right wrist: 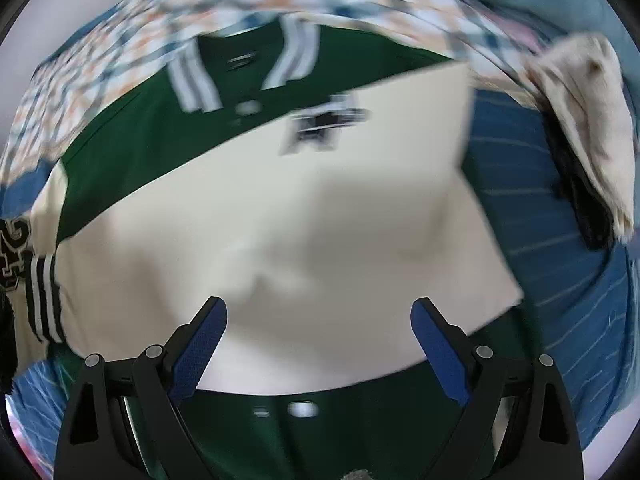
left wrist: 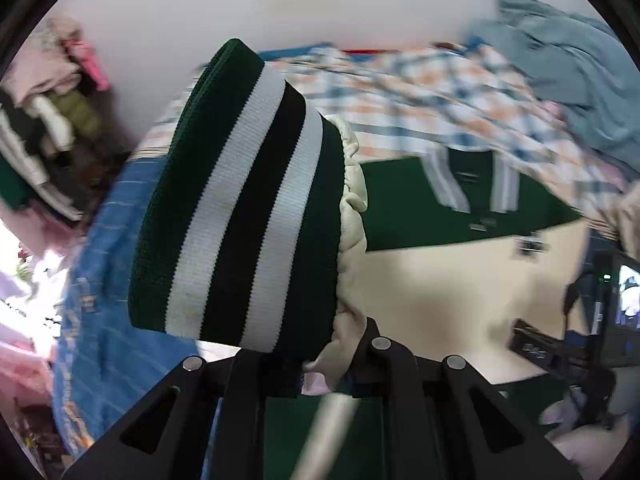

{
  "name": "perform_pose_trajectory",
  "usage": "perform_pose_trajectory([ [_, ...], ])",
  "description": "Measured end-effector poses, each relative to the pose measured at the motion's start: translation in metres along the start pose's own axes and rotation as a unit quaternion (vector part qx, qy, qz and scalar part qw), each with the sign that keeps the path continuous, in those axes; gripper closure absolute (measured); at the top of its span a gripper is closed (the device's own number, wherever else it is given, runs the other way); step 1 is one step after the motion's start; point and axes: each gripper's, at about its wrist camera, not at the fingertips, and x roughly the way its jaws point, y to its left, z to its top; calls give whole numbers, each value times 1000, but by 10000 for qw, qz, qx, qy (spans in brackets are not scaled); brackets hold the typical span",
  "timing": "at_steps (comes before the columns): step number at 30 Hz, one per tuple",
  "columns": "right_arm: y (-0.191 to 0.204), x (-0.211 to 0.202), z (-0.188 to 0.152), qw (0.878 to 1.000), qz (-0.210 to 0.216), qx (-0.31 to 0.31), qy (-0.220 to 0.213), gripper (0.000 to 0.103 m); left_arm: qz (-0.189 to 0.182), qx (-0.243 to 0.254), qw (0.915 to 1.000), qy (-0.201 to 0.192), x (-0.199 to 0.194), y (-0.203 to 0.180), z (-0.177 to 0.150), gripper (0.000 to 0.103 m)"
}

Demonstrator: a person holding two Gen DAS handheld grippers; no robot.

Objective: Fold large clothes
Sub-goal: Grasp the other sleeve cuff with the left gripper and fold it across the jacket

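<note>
Left hand-held gripper [left wrist: 296,364] pinching striped cuff [left wrist: 240,200] | right hand-held gripper [right wrist: 320,320] spread | lettering blurred

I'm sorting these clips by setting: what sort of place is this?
Probably a bedroom or laundry corner: the green and cream jacket lies on a blue striped sheet, with a plaid cloth and heaped clothes nearby.

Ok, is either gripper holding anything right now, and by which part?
Left gripper pinches the jacket's cream sleeve beside its striped cuff. Right gripper holds nothing.
</note>
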Motion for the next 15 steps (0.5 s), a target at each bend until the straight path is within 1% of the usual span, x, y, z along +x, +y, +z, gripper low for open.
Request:
perform_pose_trajectory([
  [1,-18,1,3,9999,72,132,33,8,-200,69,9998,53,0,-29,3,92],
  [2,-42,1,6,9994,156,309,84,8,-304,94,9995,84,0,-40,3,92],
  [4,-79,5,12,9985,136,518,125,8,-613,153,9976,286,7,-87,6,92],
  [6,-124,8,15,9970,87,762,138,8,-853,189,9946,562,20,-131,8,92],
  [7,-139,10,17,9964,58,828,148,8,-1019,205,9922,687,29,-156,9,92],
  [9,-177,16,17,9946,48,1022,189,8,-1082,333,9902,819,40,-189,9,92],
  [10,-193,19,17,9936,64,1112,200,8,-959,444,9913,786,48,-214,9,92],
  [12,-224,23,14,9914,148,1284,203,8,-952,510,9907,829,62,-240,8,91],
  [14,-247,25,10,9902,235,1366,166,8,-919,516,9901,929,75,-256,10,87],
  [15,-258,26,7,9897,319,1385,144,8,-850,521,9904,963,81,-265,12,77],
])
